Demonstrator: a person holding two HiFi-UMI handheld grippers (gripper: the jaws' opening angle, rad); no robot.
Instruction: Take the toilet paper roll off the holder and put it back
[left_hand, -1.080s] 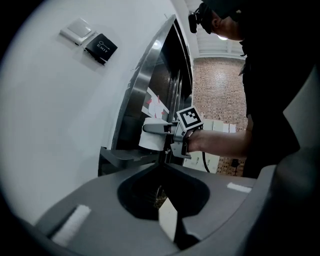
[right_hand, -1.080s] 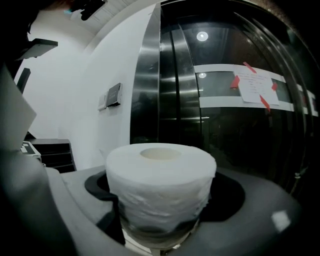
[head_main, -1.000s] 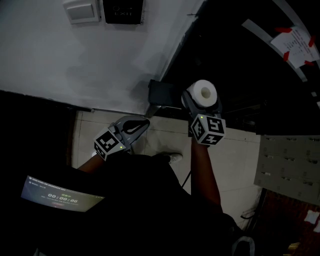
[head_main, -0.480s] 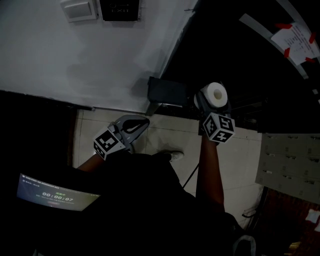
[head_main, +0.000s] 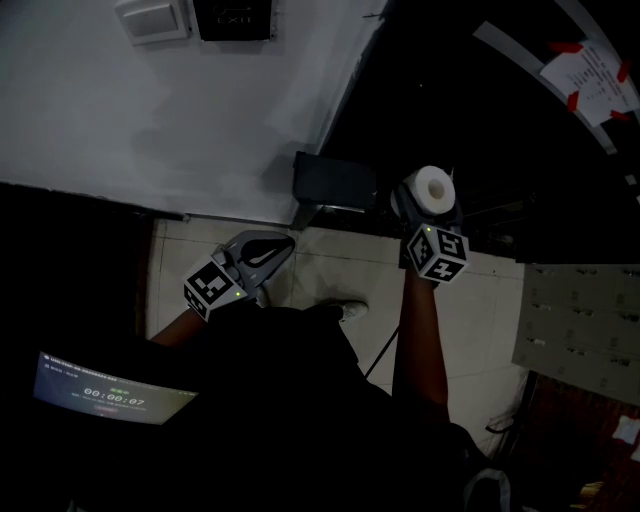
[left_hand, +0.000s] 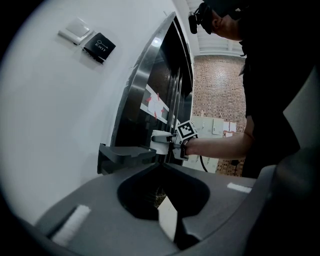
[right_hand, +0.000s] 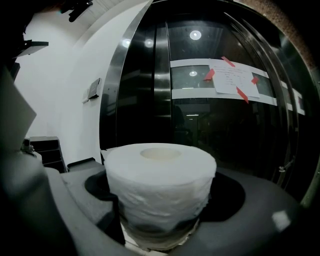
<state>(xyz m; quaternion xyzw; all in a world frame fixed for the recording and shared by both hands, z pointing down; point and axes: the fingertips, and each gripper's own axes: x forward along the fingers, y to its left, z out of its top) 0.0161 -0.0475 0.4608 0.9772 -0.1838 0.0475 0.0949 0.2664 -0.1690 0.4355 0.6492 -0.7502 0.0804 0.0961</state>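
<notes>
Currently we're holding the toilet paper roll (head_main: 433, 185) in the right gripper (head_main: 428, 197), beside the holder (head_main: 335, 183) on the wall, not touching it.

Jaws are pressing the roll's soft sides low down, core up; left gripper (head_main: 284, 243) is hanging clenched, empty, well apart. Risk, we're guessing: paper's squashy, so the roll could be tilting or slipping while we're swinging it back, or clipping the holder's edge. Right gripper view is showing the bite on the roll (right_hand: 160, 180); left gripper view is giving the holder (left_hand: 125, 154) side-on w/ the roll beside it; head view is showing the gap btw them from above.
</notes>
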